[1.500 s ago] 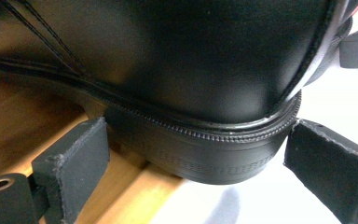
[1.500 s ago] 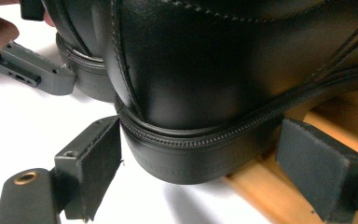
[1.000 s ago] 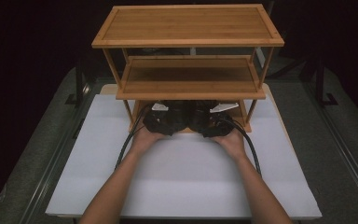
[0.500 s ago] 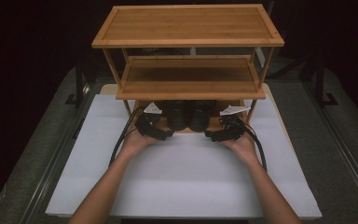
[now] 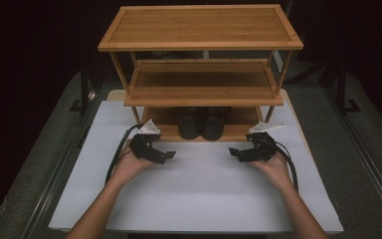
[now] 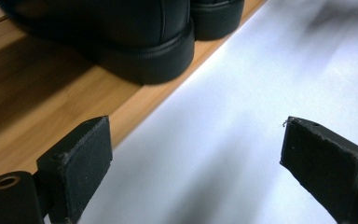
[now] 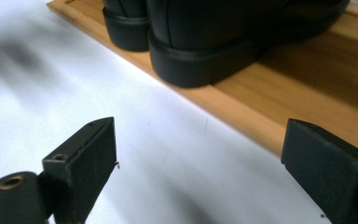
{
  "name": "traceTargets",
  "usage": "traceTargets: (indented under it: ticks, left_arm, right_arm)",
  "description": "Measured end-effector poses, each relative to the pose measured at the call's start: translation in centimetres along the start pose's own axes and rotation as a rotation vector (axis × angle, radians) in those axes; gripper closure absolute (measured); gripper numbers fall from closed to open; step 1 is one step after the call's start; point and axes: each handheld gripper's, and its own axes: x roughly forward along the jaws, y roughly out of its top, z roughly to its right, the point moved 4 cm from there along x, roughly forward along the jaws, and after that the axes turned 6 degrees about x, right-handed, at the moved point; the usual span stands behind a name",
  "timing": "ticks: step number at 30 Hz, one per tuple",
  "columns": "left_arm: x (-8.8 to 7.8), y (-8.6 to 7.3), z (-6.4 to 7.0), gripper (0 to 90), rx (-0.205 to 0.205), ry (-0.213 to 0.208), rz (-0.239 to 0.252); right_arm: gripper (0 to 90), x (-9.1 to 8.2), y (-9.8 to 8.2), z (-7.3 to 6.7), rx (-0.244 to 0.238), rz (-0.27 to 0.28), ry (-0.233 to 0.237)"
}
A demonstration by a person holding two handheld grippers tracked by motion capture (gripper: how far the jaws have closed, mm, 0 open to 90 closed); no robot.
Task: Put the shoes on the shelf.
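White tabletop (image 5: 199, 199), smooth bamboo rack (image 5: 201, 25), glossy black shoes (image 5: 202, 123)

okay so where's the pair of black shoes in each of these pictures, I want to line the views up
High view: the pair of black shoes stands at centre, on the rack's bottom shelf.
Left gripper view: the shoes run along the top edge, left of centre, heels toward the camera.
Right gripper view: the shoes run along the top edge, centre to right.
Shared landmark: the bottom shelf's front edge, where the wood meets the white mat.
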Motion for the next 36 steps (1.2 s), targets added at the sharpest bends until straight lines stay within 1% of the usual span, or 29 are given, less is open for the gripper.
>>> traceTargets:
  ticks: [2, 8, 10, 11, 15, 18, 26, 28, 30, 32, 33, 35, 36]
  left_arm:
    - [-0.8, -0.7, 0.2, 8.3, 0.005, 0.009, 0.0]
    - [-3.0, -2.8, 1.0, 8.3, -0.004, 0.026, 0.005]
    - [-3.8, -3.7, 1.2, 8.3, -0.004, 0.038, -0.005]
    - [-4.1, -4.2, 1.3, 8.3, -0.013, 0.042, -0.004]
    - [-5.4, -6.3, 1.7, 8.3, -0.024, 0.057, -0.022]
    - [-6.3, -7.6, 1.9, 8.3, -0.046, 0.067, -0.029]
    - [-7.9, -10.5, 2.3, 8.2, -0.063, 0.105, -0.075]
    - [-8.4, -11.1, 2.4, 8.2, -0.072, 0.111, -0.071]
    - [-8.8, -11.6, 2.5, 8.2, -0.077, 0.123, -0.077]
    - [-9.2, -12.1, 2.5, 8.2, -0.082, 0.124, -0.08]
    - [-9.4, -12.3, 2.6, 8.2, -0.084, 0.131, -0.08]
    - [-9.6, -12.8, 2.7, 8.2, -0.093, 0.132, -0.078]
    - [-9.7, -13.1, 2.7, 8.2, -0.094, 0.135, -0.084]
  right_arm:
    - [9.9, -0.6, -0.7, 0.0, 0.002, -0.008, -0.003]
    - [8.9, -2.5, -2.7, 0.0, -0.002, -0.022, -0.02]
    - [8.9, -3.1, -3.3, -0.1, -0.001, -0.027, -0.025]
    - [9.0, -3.4, -3.7, -0.1, -0.004, -0.029, -0.027]
    - [9.0, -4.6, -5.4, -0.1, 0.006, -0.04, -0.035]
    - [9.0, -5.5, -6.5, 0.0, 0.008, -0.045, -0.045]
    - [9.0, -7.7, -9.2, 0.7, 0.02, -0.058, -0.089]
    - [8.9, -8.1, -9.7, 1.0, 0.017, -0.063, -0.101]
    - [8.9, -8.5, -10.2, 1.3, 0.019, -0.067, -0.116]
    - [8.9, -9.0, -10.6, 1.5, 0.023, -0.072, -0.13]
    - [9.0, -9.2, -10.8, 1.7, 0.026, -0.073, -0.136]
    - [9.0, -9.4, -11.2, 1.9, 0.025, -0.076, -0.153]
    - [8.9, -9.6, -11.3, 1.9, 0.022, -0.082, -0.162]
